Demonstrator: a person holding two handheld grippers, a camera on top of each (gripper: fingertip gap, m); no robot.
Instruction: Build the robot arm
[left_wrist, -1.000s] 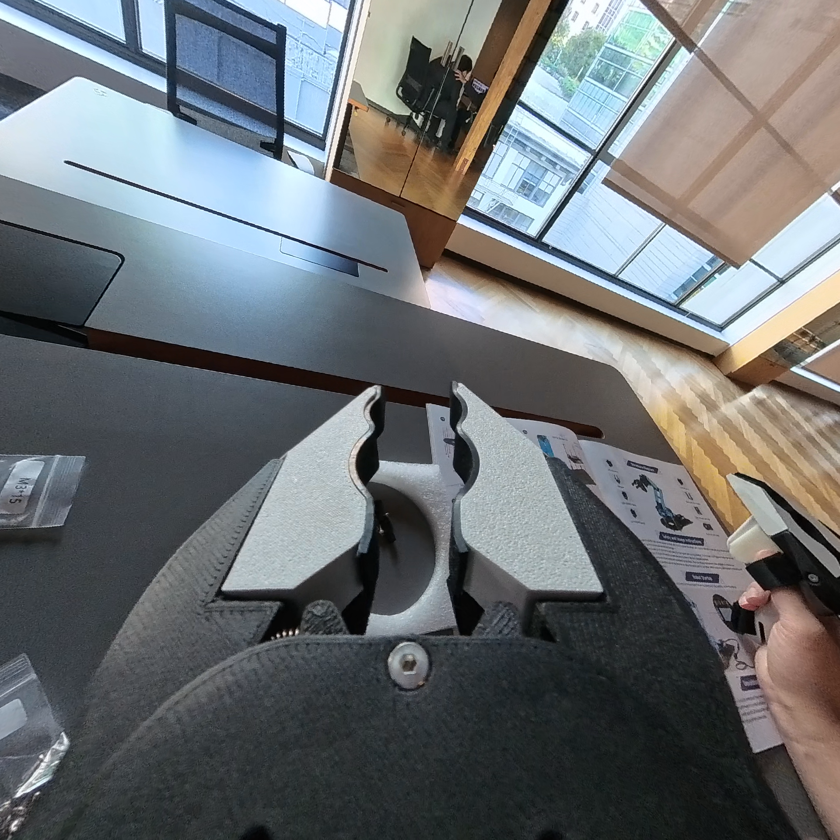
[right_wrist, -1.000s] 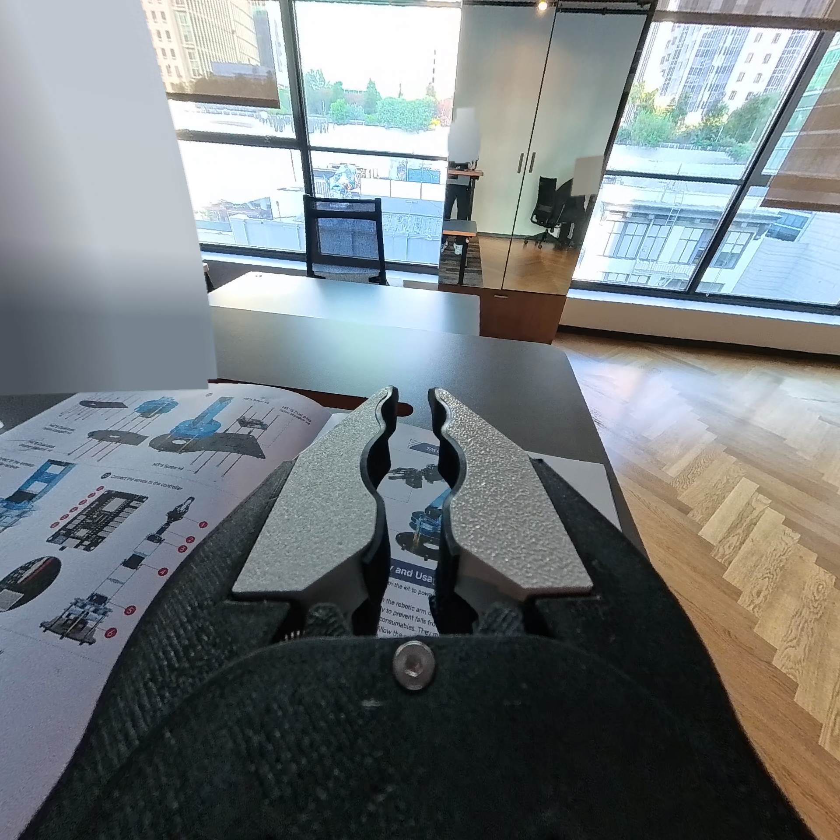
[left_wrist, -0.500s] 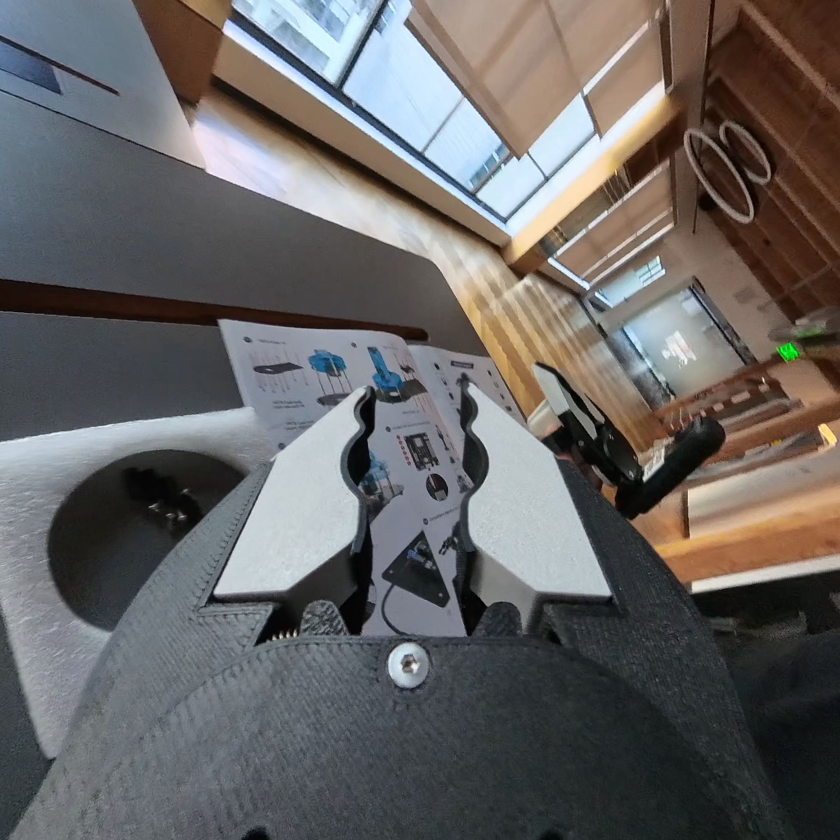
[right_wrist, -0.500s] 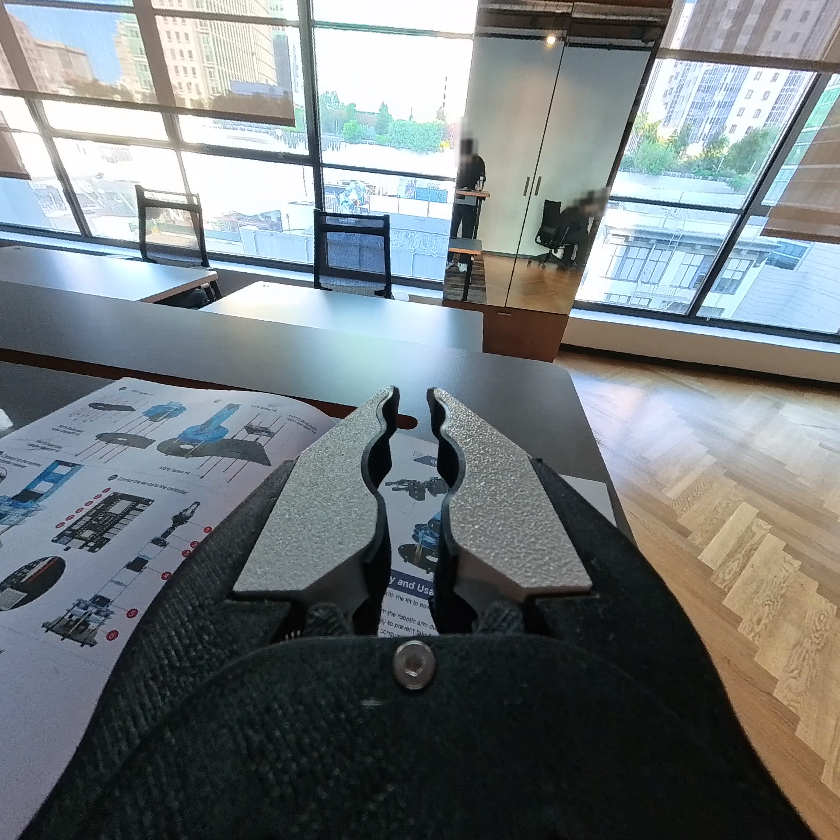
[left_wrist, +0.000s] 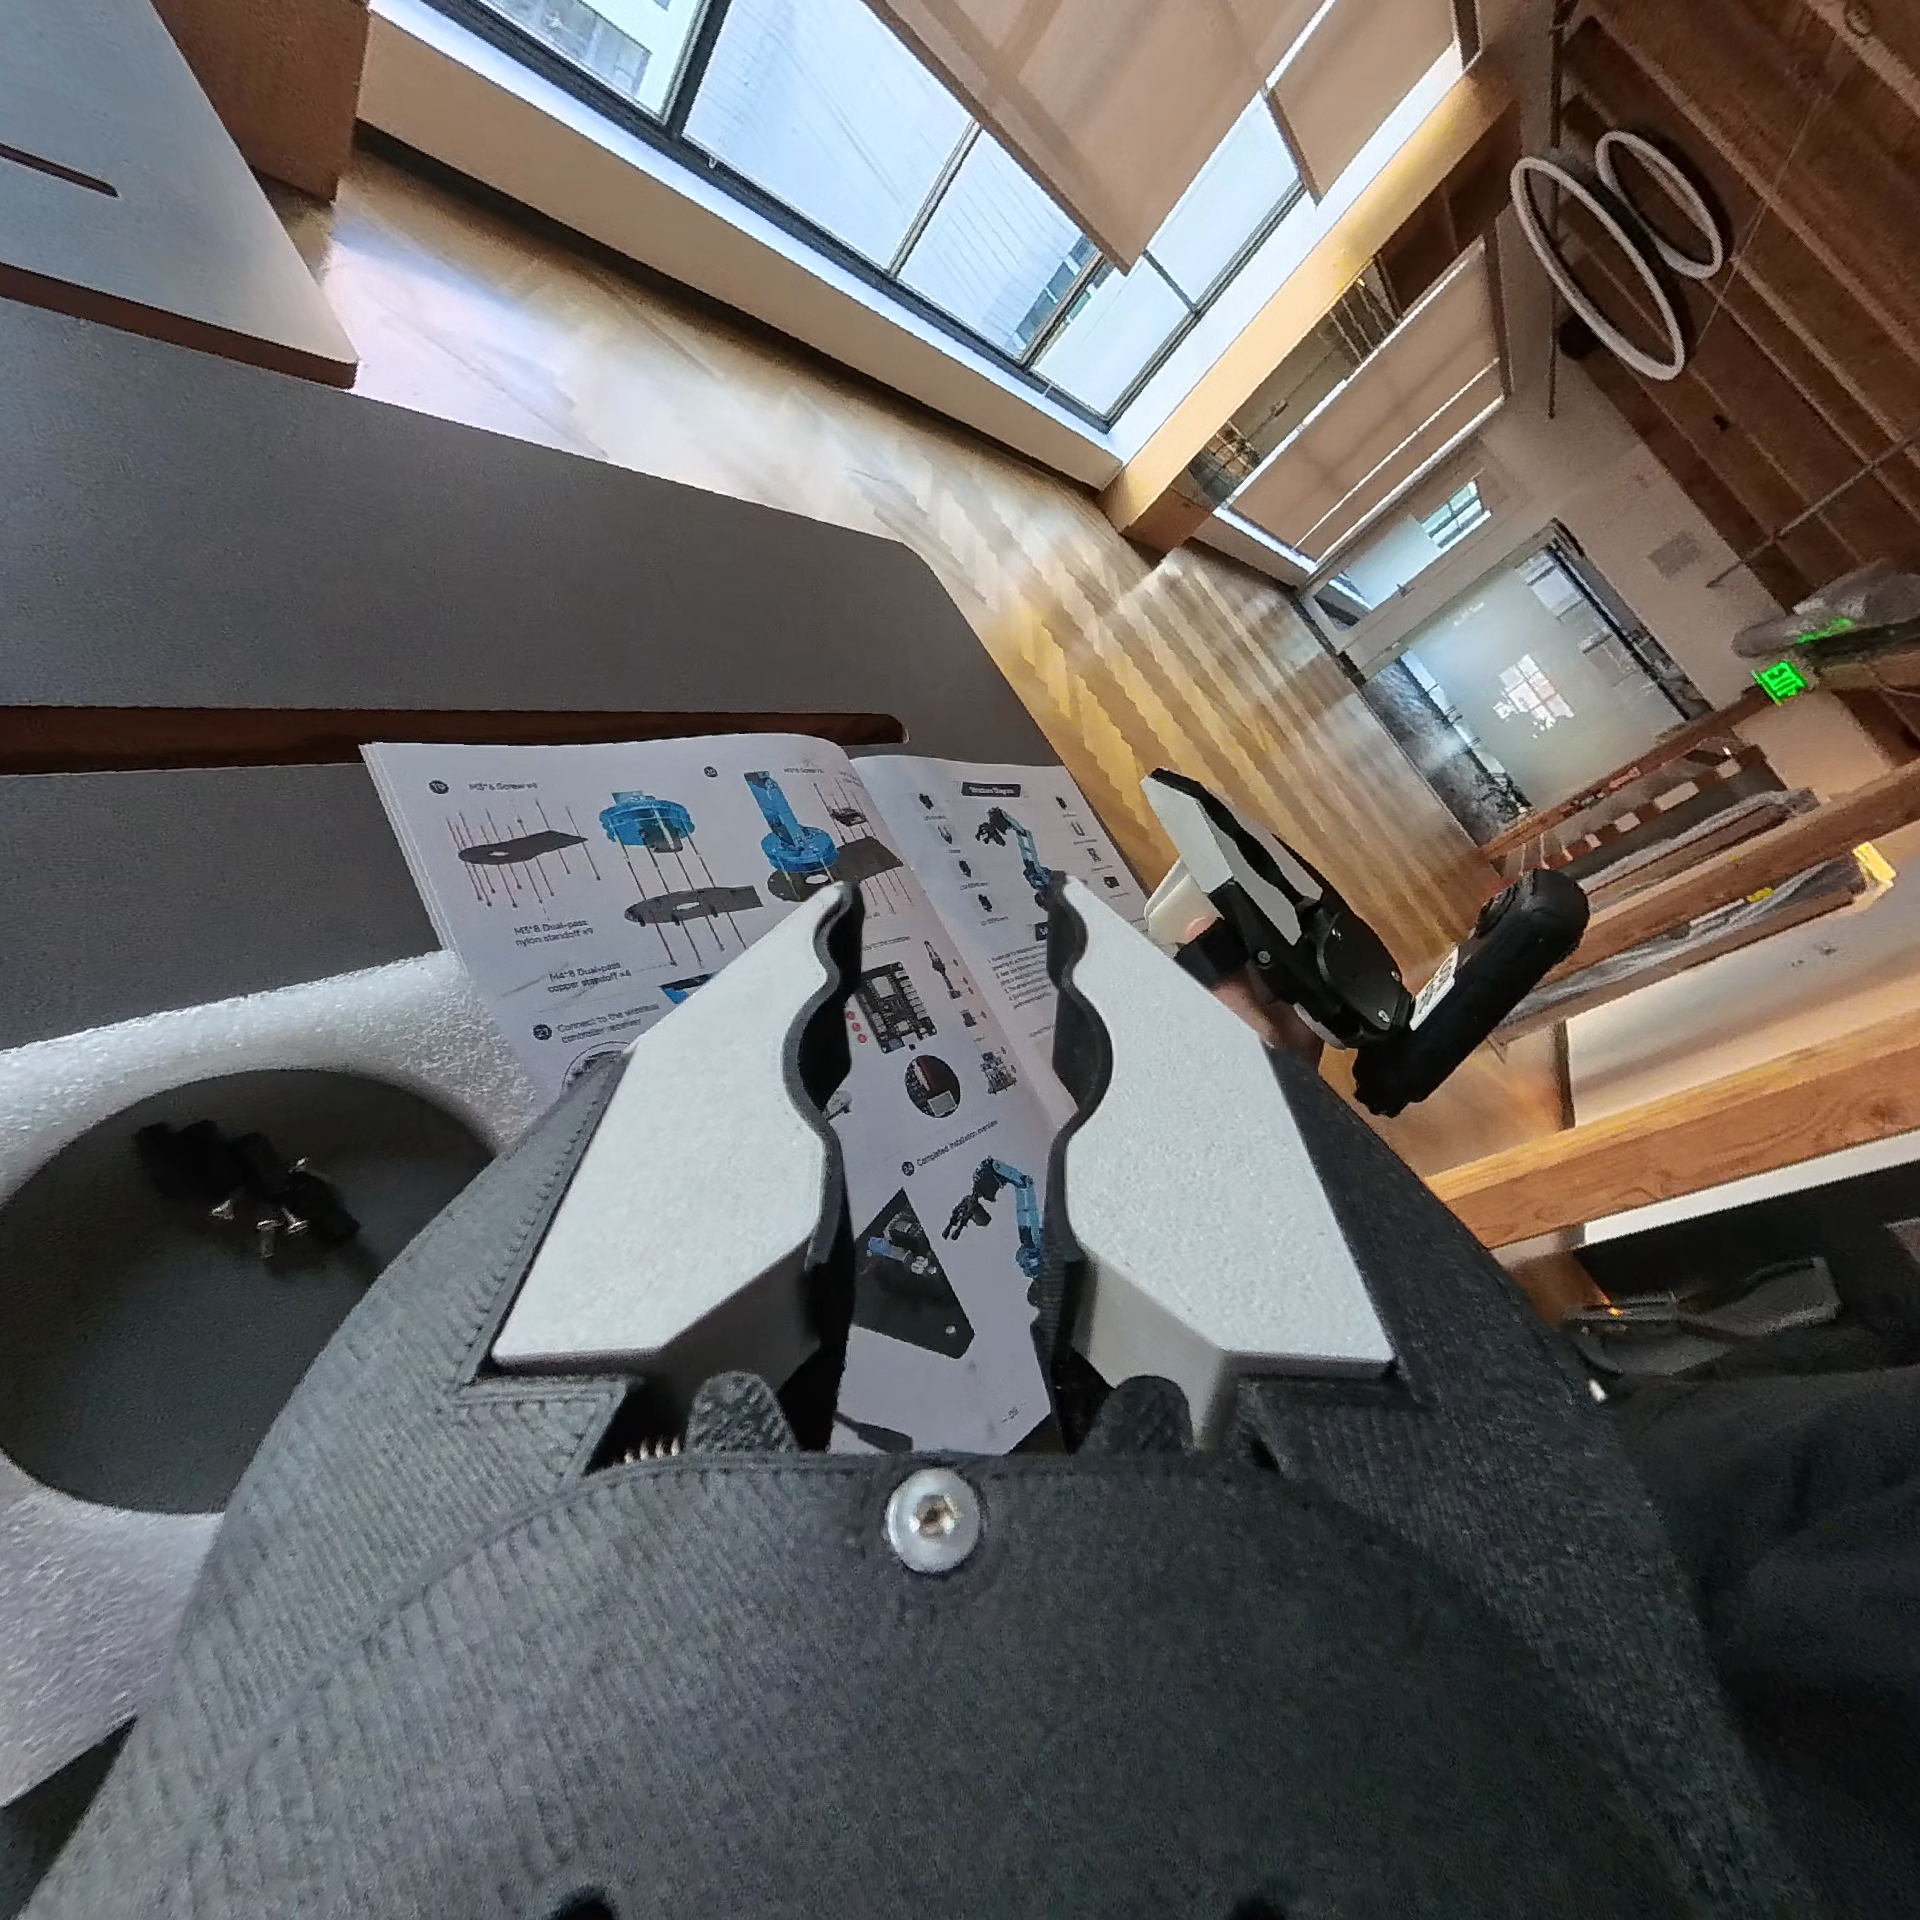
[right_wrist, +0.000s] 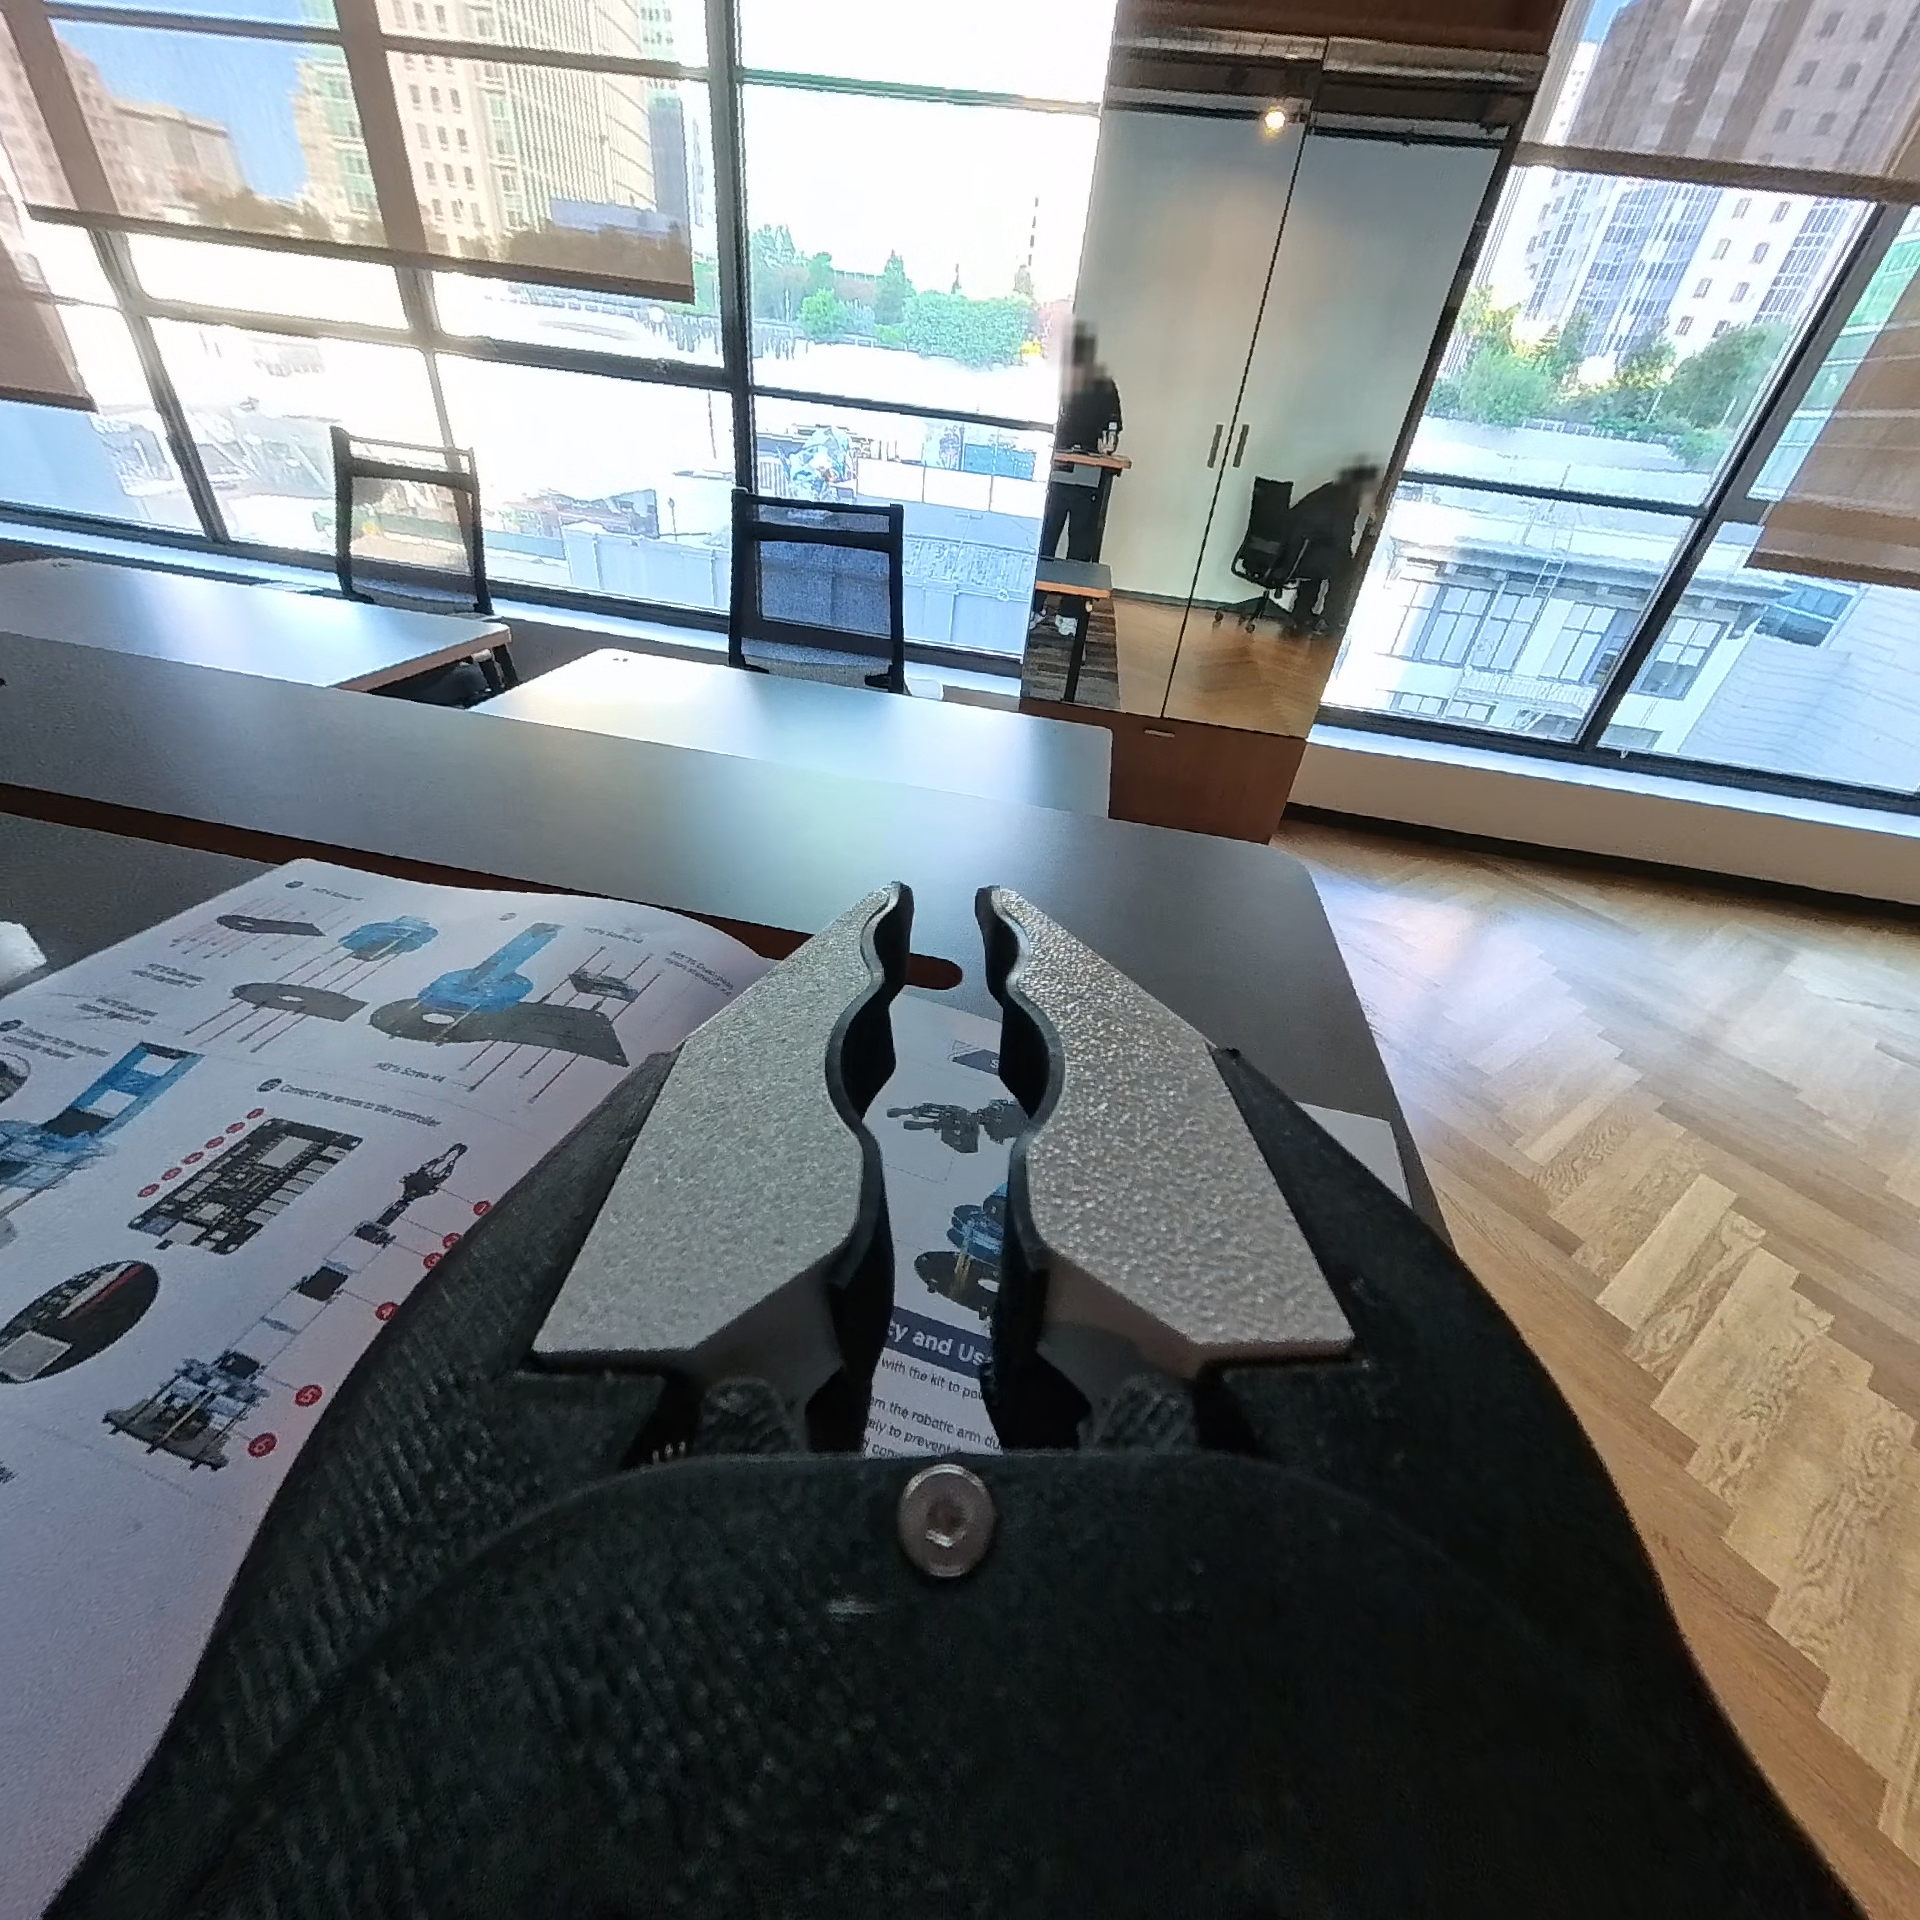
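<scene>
While both grippers hang over the dark tabletop (right_wrist: 1143, 862), nothing's in either one, so no handling has started as far as I can see. Biggest thing is the open instruction booklet (left_wrist: 665, 904), spread toward the tabletop's right edge. At its left edge sits a white foam insert (left_wrist: 260, 1029) with small black screws (left_wrist: 249, 1184) in its round cutout. Left gripper (left_wrist: 951, 914) is parted wide above the booklet, and right gripper (right_wrist: 945, 914) shows a narrow gap, gripping nothing.
</scene>
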